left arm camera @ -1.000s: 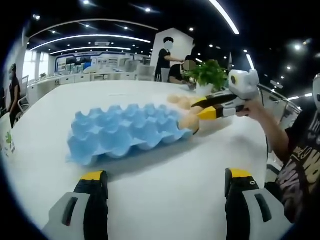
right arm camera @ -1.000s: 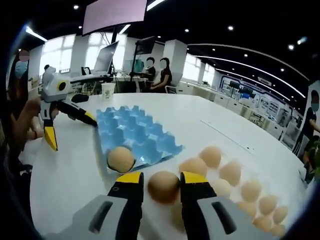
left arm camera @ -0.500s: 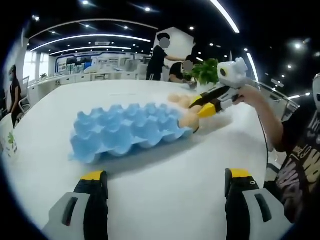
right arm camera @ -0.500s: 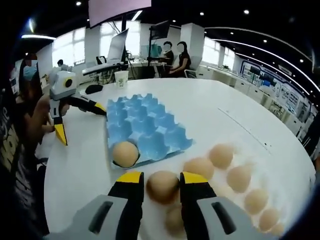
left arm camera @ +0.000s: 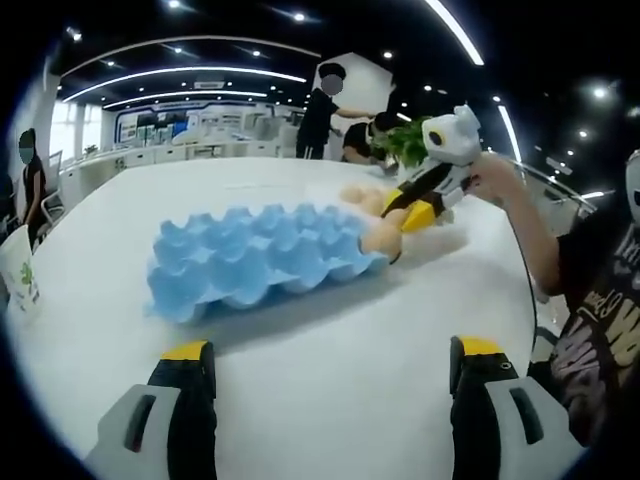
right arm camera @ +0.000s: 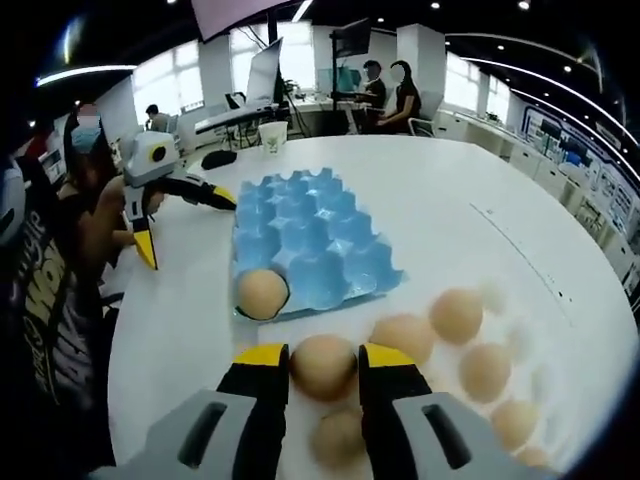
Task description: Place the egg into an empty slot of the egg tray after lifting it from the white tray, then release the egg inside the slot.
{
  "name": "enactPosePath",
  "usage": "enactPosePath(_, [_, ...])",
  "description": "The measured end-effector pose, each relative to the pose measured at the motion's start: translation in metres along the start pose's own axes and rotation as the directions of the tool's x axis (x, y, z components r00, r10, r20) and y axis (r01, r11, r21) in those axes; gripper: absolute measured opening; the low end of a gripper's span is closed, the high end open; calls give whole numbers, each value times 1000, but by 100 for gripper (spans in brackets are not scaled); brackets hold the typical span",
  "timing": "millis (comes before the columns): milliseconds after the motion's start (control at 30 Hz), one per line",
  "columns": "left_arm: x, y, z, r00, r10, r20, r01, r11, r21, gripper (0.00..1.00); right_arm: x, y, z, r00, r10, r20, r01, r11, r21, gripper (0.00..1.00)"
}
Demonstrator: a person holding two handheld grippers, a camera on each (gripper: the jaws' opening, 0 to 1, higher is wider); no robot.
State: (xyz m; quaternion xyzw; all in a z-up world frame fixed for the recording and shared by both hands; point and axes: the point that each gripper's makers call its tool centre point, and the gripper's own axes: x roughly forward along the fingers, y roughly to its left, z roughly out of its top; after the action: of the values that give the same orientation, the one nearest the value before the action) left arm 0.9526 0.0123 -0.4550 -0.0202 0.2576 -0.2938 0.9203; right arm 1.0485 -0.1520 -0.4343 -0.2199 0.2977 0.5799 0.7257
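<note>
Open-plan office lights arc over the round white table where I work the rig. My right gripper is clenched on an egg, held just above the white tray, whose remaining eggs lie below and to the right in the right gripper view. The blue egg tray sits just beyond, one egg already seated in its near corner slot. My left gripper hovers released and empty over bare table, jaws wide; the right gripper view catches it beside the tray's far left edge.

To do this well, I judge I should carry the egg up clear of its neighbours, centre it over the free slot next to the filled one, lower until it seats, then ease the jaws apart without nudging the tray.

Against a second ago, the right gripper stands higher and more tilted, and the egg rides clear of the tray.
</note>
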Motion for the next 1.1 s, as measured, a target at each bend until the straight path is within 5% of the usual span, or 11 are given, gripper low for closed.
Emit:
enactPosePath(133, [5,-4,0,1000,-9,-20,9,1000,12,100,2,1,1,997,16,-77,-19,999,-41,29])
enactPosePath(733, [17,-17,3,998,-44,-44,45,998,37,100,-1,0,-4,996,14,-83,-16,1000,-25,28])
enactPosePath(1100, [29,-31,4,996,-71,-63,74,996,54,100,4,-5,-5,988,-6,-157,12,999,32,28])
